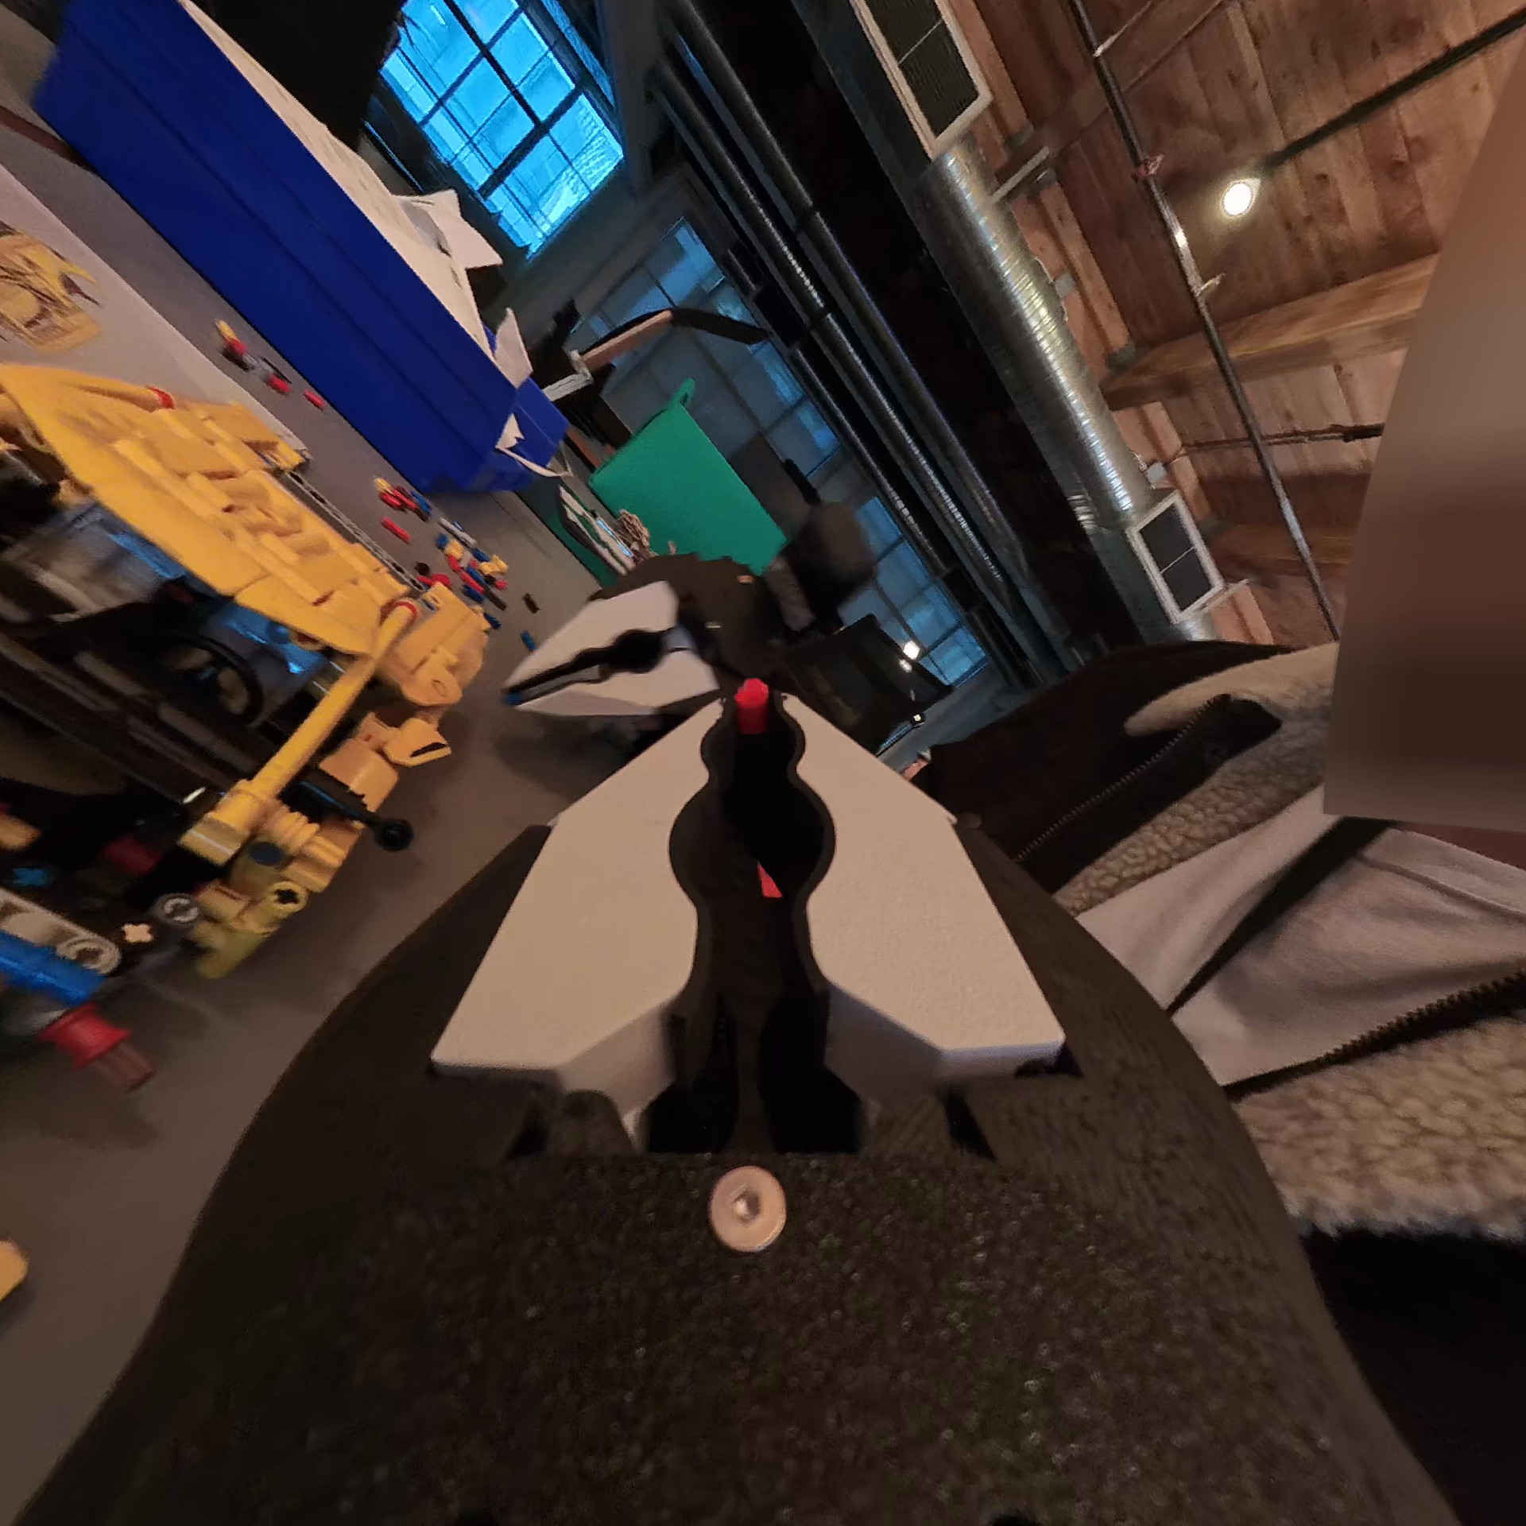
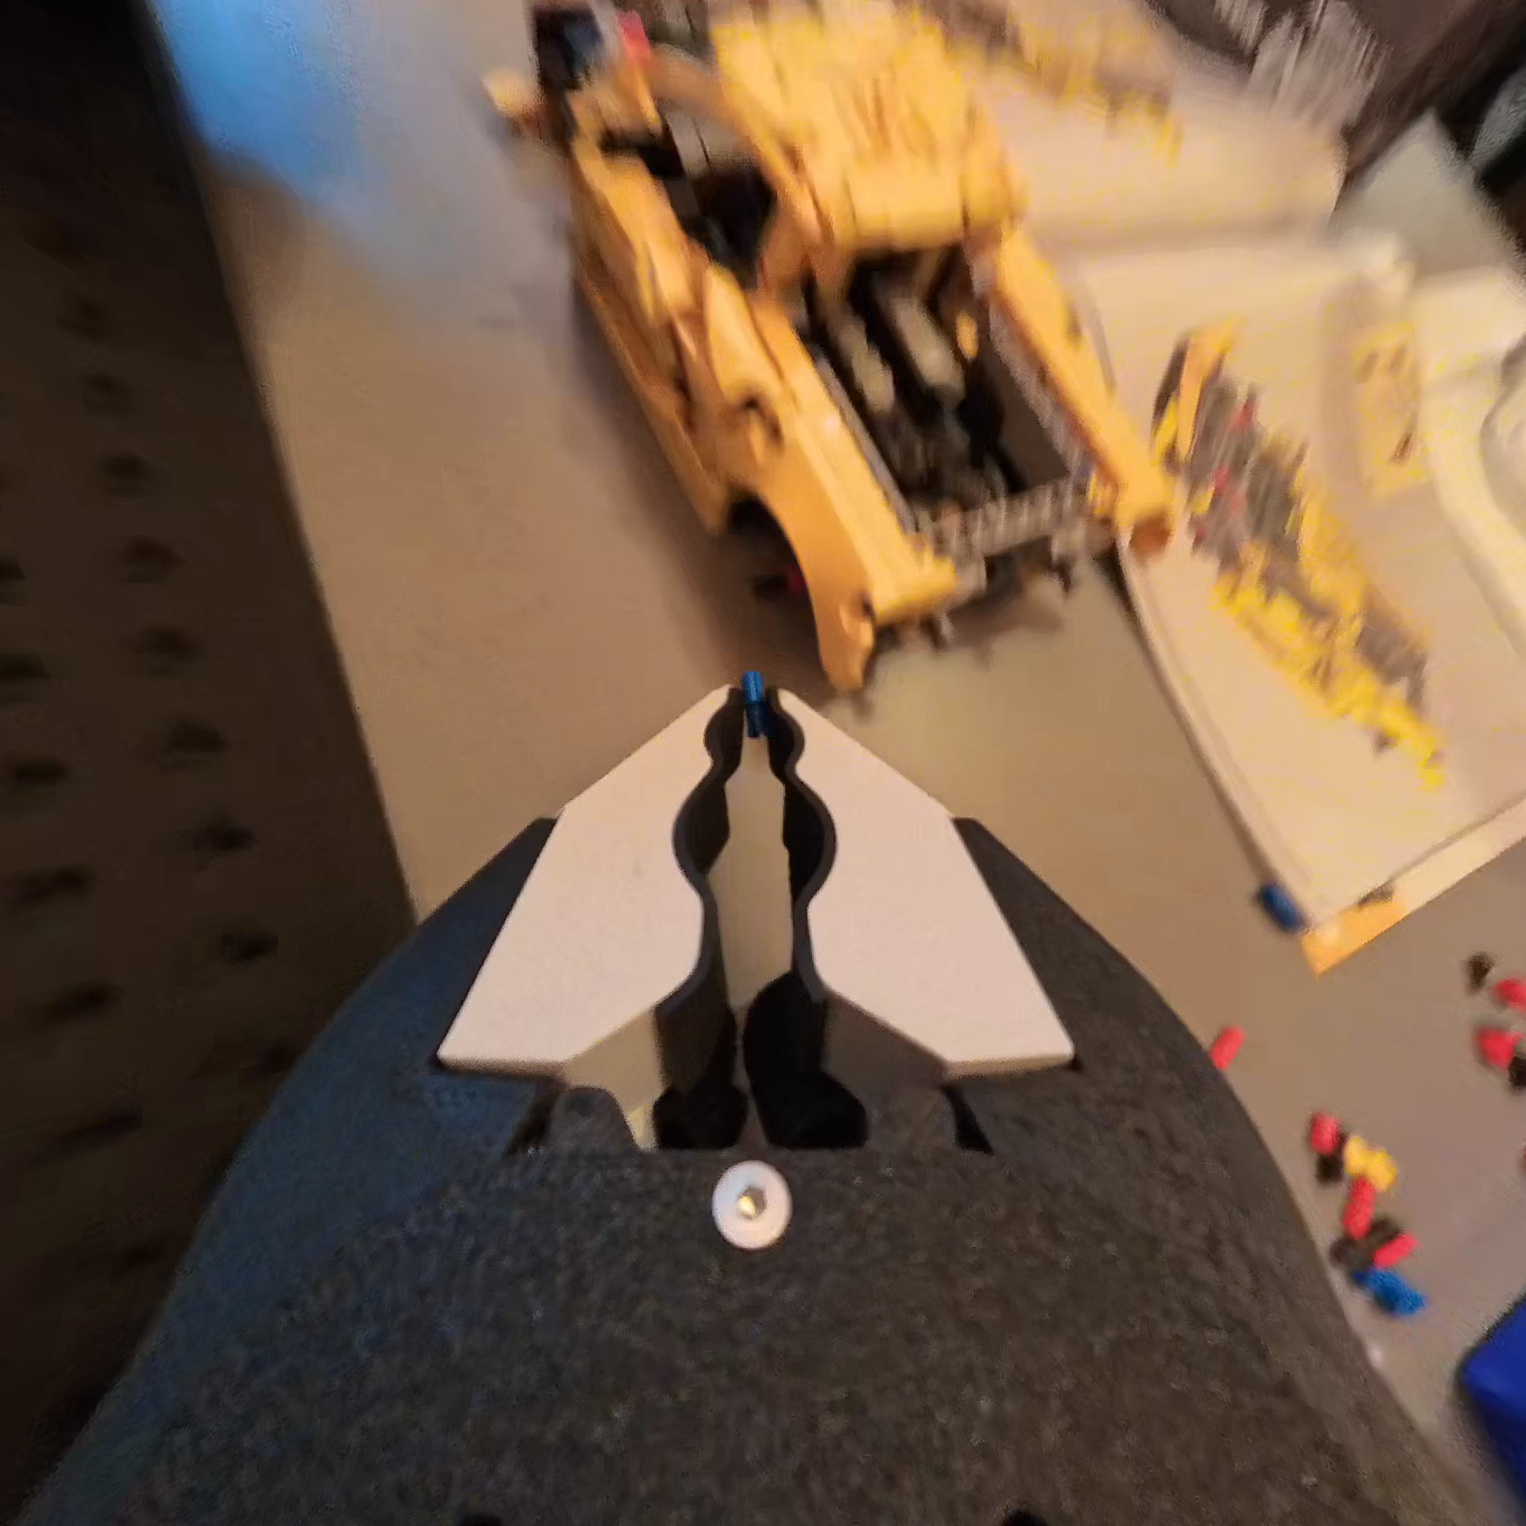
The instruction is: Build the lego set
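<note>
— So what does each gripper have?

— One piece each. The left gripper (image 1: 751, 702) is clamped on a single small red plastic peg (image 1: 751, 706), which pokes out past its white fingertips. The right gripper (image 2: 753, 702) is pinched on a single small blue plastic pin (image 2: 753, 700) at its very tips.

— And the model?

— One large yellow-and-black brick vehicle (image 1: 206, 578). It sits on the table well to the left of the left gripper; from the right gripper it lies ahead and a little to the right (image 2: 826, 372), blurred.

— Anything between them?

— Just ahead of the left gripper's tips, the other white-and-black gripper (image 1: 611, 661) shows farther off. To the right of the left gripper is a fleece jacket with a black zip (image 1: 1197, 867).

— Around that?

— Loose small red, blue, yellow and black pieces (image 2: 1362, 1197) lie scattered, too many and too blurred to count, low to the right of the right gripper. An open printed booklet (image 2: 1280, 578) lies right of the vehicle. A long blue bin (image 1: 272, 231) stands beyond.

— Surface and room?

— A plain grey tabletop (image 2: 495, 619); behind, a paned window (image 1: 504, 107), a silver duct (image 1: 1032, 396) and wooden boards overhead.
</note>
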